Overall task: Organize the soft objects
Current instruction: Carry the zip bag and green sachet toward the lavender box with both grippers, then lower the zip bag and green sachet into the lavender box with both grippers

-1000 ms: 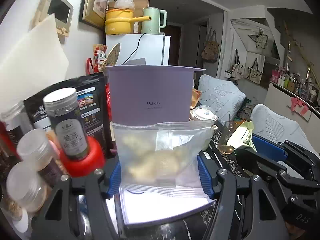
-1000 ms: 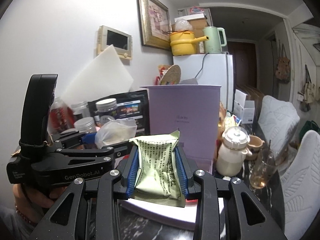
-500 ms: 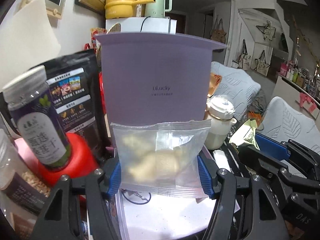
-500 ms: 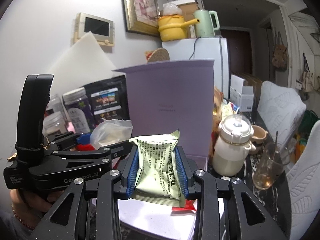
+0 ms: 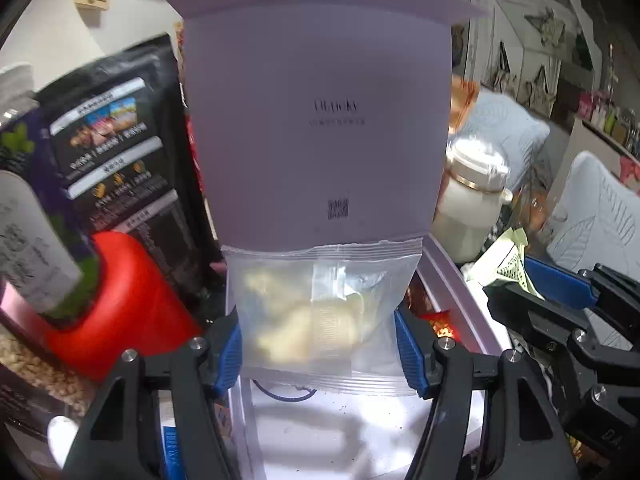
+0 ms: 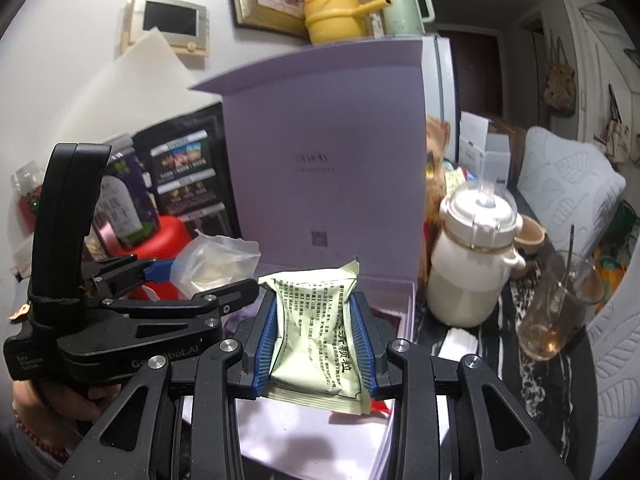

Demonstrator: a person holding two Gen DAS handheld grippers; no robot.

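Left gripper (image 5: 320,344) clamped on clear pouch (image 5: 320,312), right gripper (image 6: 316,344) clamped on green packet (image 6: 316,332), both over open purple box (image 5: 316,112).

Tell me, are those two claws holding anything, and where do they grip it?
Left gripper pinches a clear packet by its side edges; right gripper squeezes a green sachet across its middle.

Indoor light is dim and cool. Fisheye curvature bends both views, with black vignette corners. The left wrist view is motion-blurred, smearing the black pouch (image 5: 116,148). The purple box lid (image 6: 324,152) reflects soft, even light.
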